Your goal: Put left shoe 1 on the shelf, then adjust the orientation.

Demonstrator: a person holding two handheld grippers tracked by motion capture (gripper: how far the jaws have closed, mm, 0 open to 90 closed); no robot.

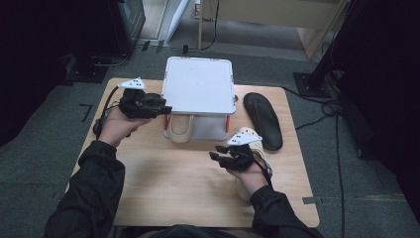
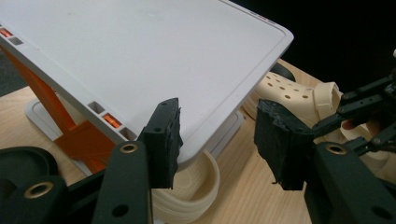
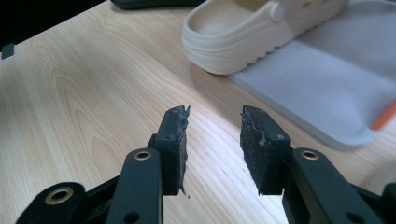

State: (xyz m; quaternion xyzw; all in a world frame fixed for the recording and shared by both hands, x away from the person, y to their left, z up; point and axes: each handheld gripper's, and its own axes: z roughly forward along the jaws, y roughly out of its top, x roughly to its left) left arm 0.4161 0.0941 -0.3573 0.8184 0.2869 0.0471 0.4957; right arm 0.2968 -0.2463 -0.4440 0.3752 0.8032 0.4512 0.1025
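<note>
R gripper (image 1: 221, 154) lower center-right of high view, jaws wide apart w/ nothing between, over bare table (image 1: 173, 183); L gripper (image 1: 166, 109) mid-left, jaws wide at edge of white rack's top shelf (image 1: 199, 84); cream clog (image 1: 179, 130) sits on lower shelf beneath.

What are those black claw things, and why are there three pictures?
A person sits at a wooden table and holds a pinching tool in each hand. The left gripper and the right gripper are both open and hold nothing. One camera looks down from above. The other two ride on the grippers, so you see black jaws at the bottom. On the table stands a white shoe rack, a small shelf with orange legs. One cream clog sits under it, another cream clog lies by the right hand, and a black insole lies beside the rack.
</note>
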